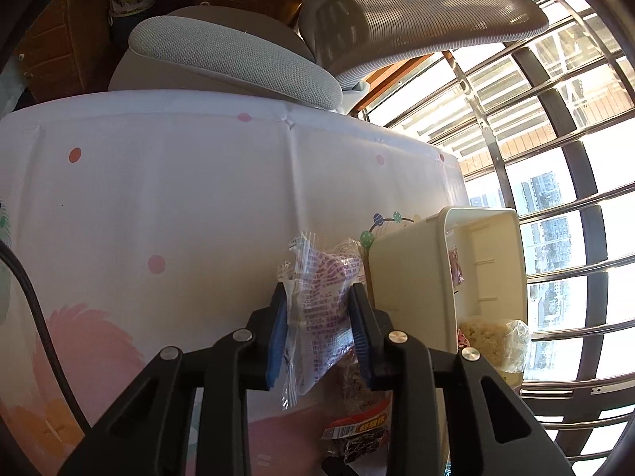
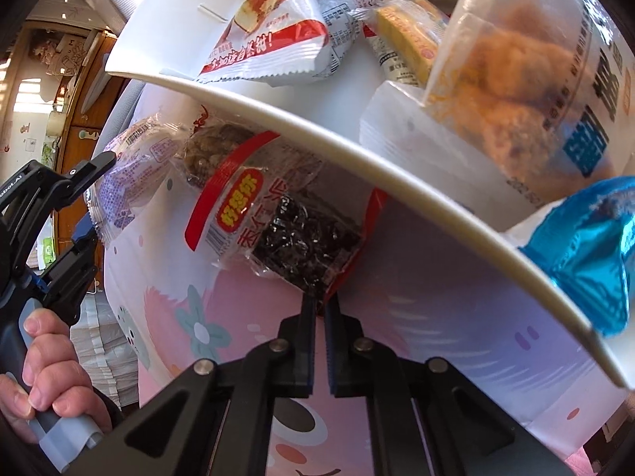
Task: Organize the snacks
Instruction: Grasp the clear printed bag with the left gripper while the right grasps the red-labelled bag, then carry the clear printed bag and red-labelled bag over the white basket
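My left gripper (image 1: pixel 317 297) is shut on a clear snack packet with purple print (image 1: pixel 321 309), held above the tablecloth beside the cream plastic bin (image 1: pixel 412 277). The same packet shows in the right wrist view (image 2: pixel 131 174), between the left gripper's fingers (image 2: pixel 95 166). My right gripper (image 2: pixel 320 305) is shut on the edge of a red-banded packet with dark pieces (image 2: pixel 285 222), just outside the bin's rim (image 2: pixel 357 158). The bin holds several snack packets, among them a red and white one (image 2: pixel 278 27), a yellow cake (image 2: pixel 408 43) and a blue one (image 2: pixel 587 246).
The table wears a white cloth with pink dots and cartoon prints (image 1: pixel 178 182). A grey mesh office chair (image 1: pixel 238 55) stands behind it. Window bars (image 1: pixel 563 206) run along the right. A black cable (image 1: pixel 35 309) hangs at the left. A pale noodle-like packet (image 1: pixel 492 341) lies by the bin.
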